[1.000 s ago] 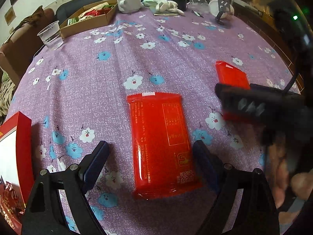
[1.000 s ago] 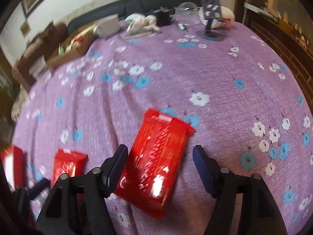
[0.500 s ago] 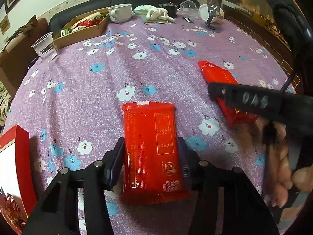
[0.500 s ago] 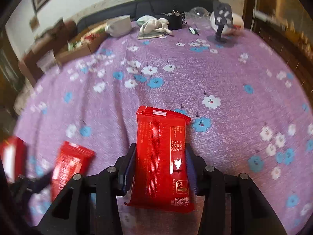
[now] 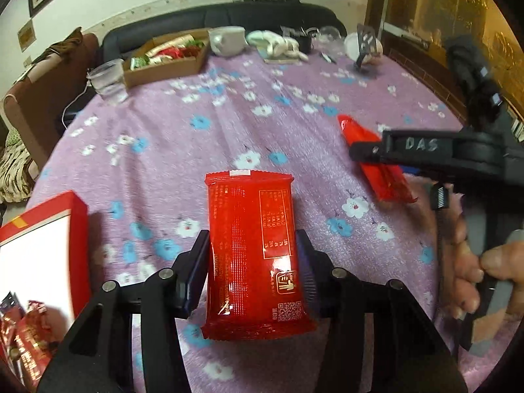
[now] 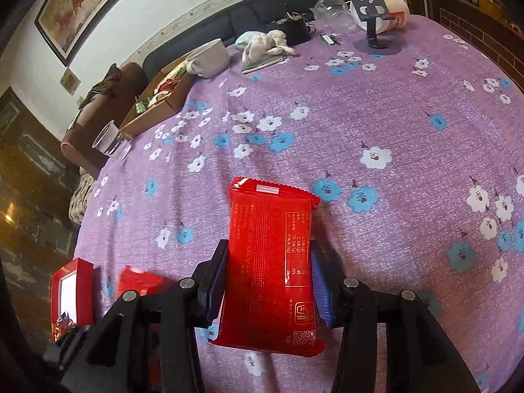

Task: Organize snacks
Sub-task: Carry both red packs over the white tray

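Note:
My left gripper (image 5: 252,262) is shut on a red snack packet (image 5: 253,249) and holds it above the purple flowered tablecloth (image 5: 229,124). My right gripper (image 6: 268,278) is shut on a second red snack packet (image 6: 271,262), also lifted off the cloth. In the left wrist view the right gripper's black body (image 5: 435,155) shows at the right with its packet (image 5: 376,163). In the right wrist view the left packet (image 6: 140,281) shows at lower left. A red box (image 5: 39,245) with an open white inside holds several wrapped snacks (image 5: 23,337) at the left edge.
At the far side stand a cardboard tray of snacks (image 5: 163,55), a clear plastic cup (image 5: 108,78), a white mug (image 5: 227,41), a cloth bundle (image 5: 278,46) and a phone stand (image 6: 370,16). A dark sofa (image 5: 262,13) lies behind.
Both grippers closed on their packets from open and lifted them off the cloth. The red box has come closer in the left wrist view.

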Demonstrator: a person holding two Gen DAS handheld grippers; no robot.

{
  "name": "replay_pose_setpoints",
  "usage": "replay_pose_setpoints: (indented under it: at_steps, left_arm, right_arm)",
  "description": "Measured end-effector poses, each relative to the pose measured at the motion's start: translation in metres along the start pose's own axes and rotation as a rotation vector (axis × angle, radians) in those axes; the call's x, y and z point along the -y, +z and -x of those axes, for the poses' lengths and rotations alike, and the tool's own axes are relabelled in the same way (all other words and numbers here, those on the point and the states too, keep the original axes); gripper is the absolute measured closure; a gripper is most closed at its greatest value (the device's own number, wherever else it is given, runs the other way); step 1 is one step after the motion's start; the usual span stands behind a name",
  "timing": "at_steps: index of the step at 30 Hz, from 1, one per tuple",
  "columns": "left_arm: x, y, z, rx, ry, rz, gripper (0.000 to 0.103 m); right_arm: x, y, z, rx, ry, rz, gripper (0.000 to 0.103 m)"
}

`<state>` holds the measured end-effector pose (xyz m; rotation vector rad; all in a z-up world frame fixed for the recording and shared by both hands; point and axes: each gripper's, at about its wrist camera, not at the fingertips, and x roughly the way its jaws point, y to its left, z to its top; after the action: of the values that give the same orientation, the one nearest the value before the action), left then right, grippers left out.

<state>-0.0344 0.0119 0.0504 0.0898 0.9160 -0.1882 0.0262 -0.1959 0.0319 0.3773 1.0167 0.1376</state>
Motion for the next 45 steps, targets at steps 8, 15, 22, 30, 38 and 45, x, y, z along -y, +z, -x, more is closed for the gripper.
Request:
replay_pose_setpoints:
  at_steps: [8, 15, 22, 30, 38, 45]
  left_arm:
    - [-0.016, -0.008, 0.047, 0.125, 0.088, -0.013, 0.054]
    - [-0.044, -0.021, 0.070, 0.171, 0.120, 0.029, 0.054]
    - [-0.072, -0.035, 0.086, 0.191, 0.120, 0.083, 0.054]
    - [-0.103, -0.047, 0.102, 0.226, 0.141, 0.142, 0.054]
    - [-0.131, -0.063, 0.115, 0.250, 0.169, 0.197, 0.054]
    - [-0.153, -0.076, 0.123, 0.263, 0.201, 0.240, 0.054]
  right_arm:
    - [-0.011, -0.004, 0.002, 0.018, 0.029, 0.025, 0.056]
    - [-0.029, -0.014, 0.005, 0.042, 0.064, 0.060, 0.056]
    - [-0.066, -0.038, 0.026, 0.102, 0.154, 0.116, 0.056]
    - [-0.114, -0.068, 0.048, 0.173, 0.287, 0.214, 0.057]
    - [-0.153, -0.098, 0.058, 0.188, 0.354, 0.292, 0.057]
    - [-0.182, -0.123, 0.063, 0.181, 0.405, 0.367, 0.057]
